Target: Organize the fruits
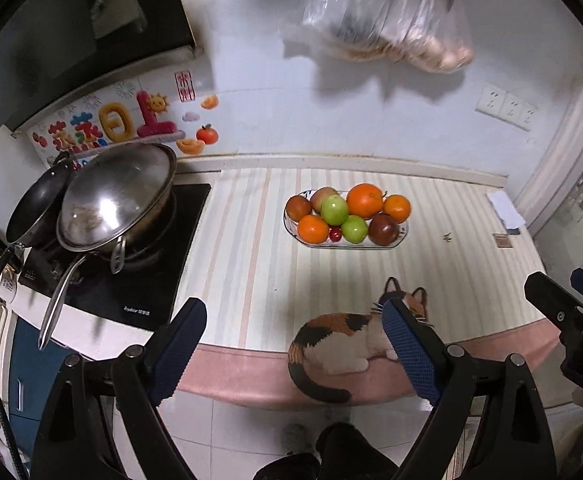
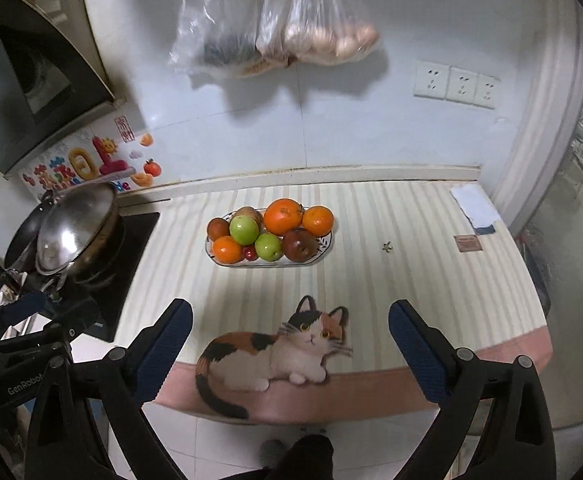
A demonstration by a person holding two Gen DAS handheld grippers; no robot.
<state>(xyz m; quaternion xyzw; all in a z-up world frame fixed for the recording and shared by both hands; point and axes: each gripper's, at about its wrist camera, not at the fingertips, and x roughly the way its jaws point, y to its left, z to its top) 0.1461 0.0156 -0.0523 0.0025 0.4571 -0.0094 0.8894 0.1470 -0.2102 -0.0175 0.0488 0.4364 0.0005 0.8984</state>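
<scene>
Both claws are spread wide with nothing in them, the left claw (image 1: 293,344) and right claw (image 2: 291,346) hovering at the near edge of the striped tabletop (image 2: 391,220). The oval white dish (image 2: 323,249) piled with oranges, green apples and dark red fruit sits well apart, farther back, center. The fruit looks firm, smooth and roll-prone, so grabbing one across its widest part seems safest.

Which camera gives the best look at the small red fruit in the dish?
Left wrist view: the small red fruit sits nearly whole at the dish front. In the right wrist view it is partly tucked between neighbouring fruits.
</scene>
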